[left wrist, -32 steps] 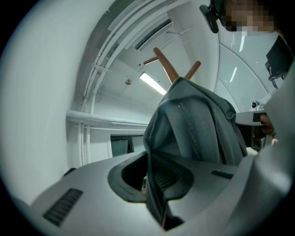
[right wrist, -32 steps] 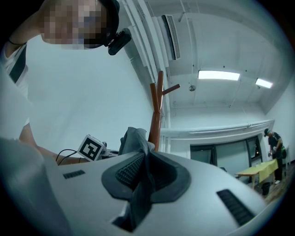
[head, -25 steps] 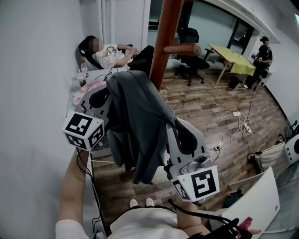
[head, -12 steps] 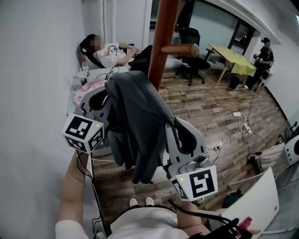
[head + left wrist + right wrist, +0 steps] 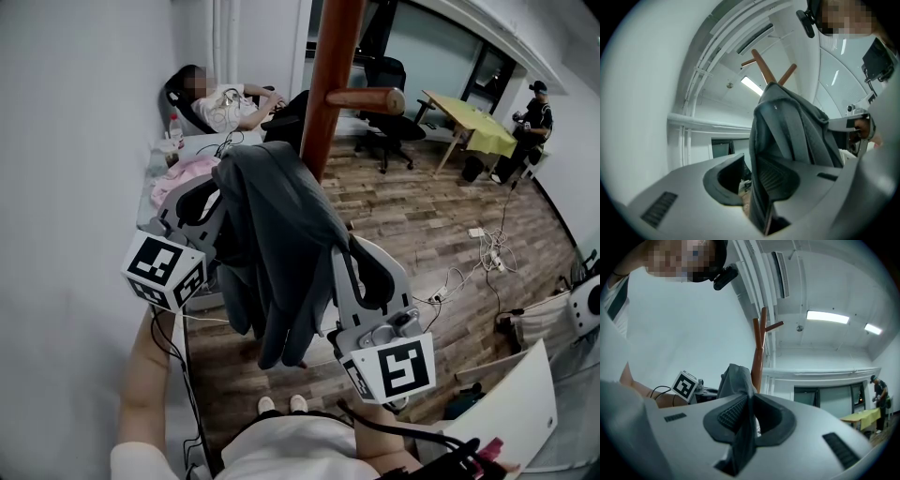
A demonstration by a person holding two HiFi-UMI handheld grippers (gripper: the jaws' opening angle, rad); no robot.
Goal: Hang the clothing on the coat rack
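Observation:
A dark grey garment [image 5: 281, 244] hangs bunched between my two grippers, just in front of the reddish-brown coat rack pole [image 5: 328, 84] and below its peg [image 5: 367, 98]. My left gripper [image 5: 220, 202] is at the garment's left side. In the left gripper view its jaws are opening: the cloth [image 5: 787, 126] lies against one pad and a gap shows at the other. The rack's top pegs [image 5: 761, 65] rise behind the garment. My right gripper [image 5: 342, 272] is shut on a fold of the garment [image 5: 736, 378], pinched between its ribbed pads [image 5: 733, 411].
A white wall runs close on the left. A person reclines in a chair [image 5: 220, 98] behind the rack, near a bottle [image 5: 173, 127] and pink cloth [image 5: 187, 173]. An office chair [image 5: 384, 75], a yellow-green table [image 5: 473, 122], another person [image 5: 534, 112] and floor cables [image 5: 487, 248] lie further off.
The left gripper's jaws have parted from the cloth. The garment and both grippers have hardly shifted; the view has crept slightly towards the rack.

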